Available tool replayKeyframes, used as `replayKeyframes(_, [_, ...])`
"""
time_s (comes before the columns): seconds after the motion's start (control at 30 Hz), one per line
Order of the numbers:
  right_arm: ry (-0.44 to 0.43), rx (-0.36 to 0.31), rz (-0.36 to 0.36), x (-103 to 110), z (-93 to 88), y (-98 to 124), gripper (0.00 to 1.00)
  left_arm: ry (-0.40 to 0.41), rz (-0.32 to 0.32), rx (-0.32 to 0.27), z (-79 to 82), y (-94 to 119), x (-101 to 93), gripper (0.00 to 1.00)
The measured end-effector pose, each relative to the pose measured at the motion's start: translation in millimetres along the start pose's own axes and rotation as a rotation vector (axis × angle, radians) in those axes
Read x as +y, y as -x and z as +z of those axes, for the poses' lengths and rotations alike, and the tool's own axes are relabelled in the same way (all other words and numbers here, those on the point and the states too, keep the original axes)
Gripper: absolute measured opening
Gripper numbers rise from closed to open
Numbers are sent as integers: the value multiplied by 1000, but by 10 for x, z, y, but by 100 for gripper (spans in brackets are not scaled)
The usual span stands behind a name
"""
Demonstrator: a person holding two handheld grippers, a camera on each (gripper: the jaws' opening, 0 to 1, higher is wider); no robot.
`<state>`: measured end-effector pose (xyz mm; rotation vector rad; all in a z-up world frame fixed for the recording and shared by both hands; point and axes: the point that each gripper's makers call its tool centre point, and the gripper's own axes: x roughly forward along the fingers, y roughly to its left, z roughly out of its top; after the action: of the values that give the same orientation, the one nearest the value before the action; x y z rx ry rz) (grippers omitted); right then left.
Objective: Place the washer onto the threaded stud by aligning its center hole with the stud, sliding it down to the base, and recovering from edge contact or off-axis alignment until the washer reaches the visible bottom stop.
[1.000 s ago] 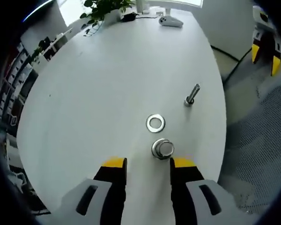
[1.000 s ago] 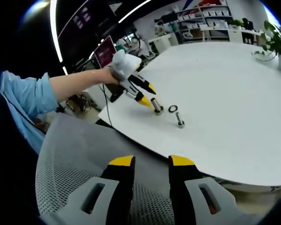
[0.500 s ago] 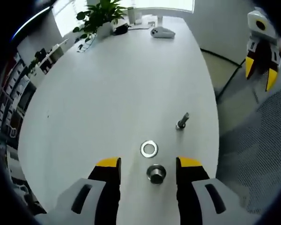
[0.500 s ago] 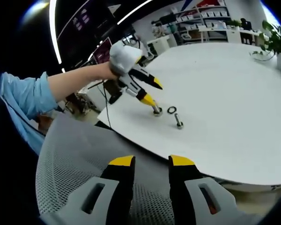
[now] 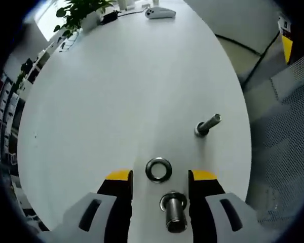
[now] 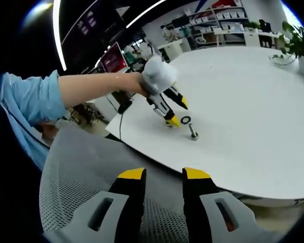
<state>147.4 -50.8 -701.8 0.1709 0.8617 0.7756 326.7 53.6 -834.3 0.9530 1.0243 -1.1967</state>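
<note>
Jaws spread on the left gripper, straddling a short grey threaded metal stud standing on the white round table; nothing pinched. Right gripper also spread, hanging over grey mesh, well off the table. Flat shiny steel ring washer lies just beyond the stud, not yet picked up, so everything is left. Second bolt stands nearby.

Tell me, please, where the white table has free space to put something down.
The table is bare between the washer and the far plant. It is crowded at the near edge: washer, upright stud, left tool, second bolt.
</note>
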Motion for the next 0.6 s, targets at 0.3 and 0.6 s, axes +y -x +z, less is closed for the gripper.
replayKeyframes(0.3, [0,5,5,1,-5,-6,31,47,-24,21,-22,-44,-16,34])
replayKeyframes(0.6, [4,13,8,2,-18,-7,31,34,-26,16,-5,-49,-16,29])
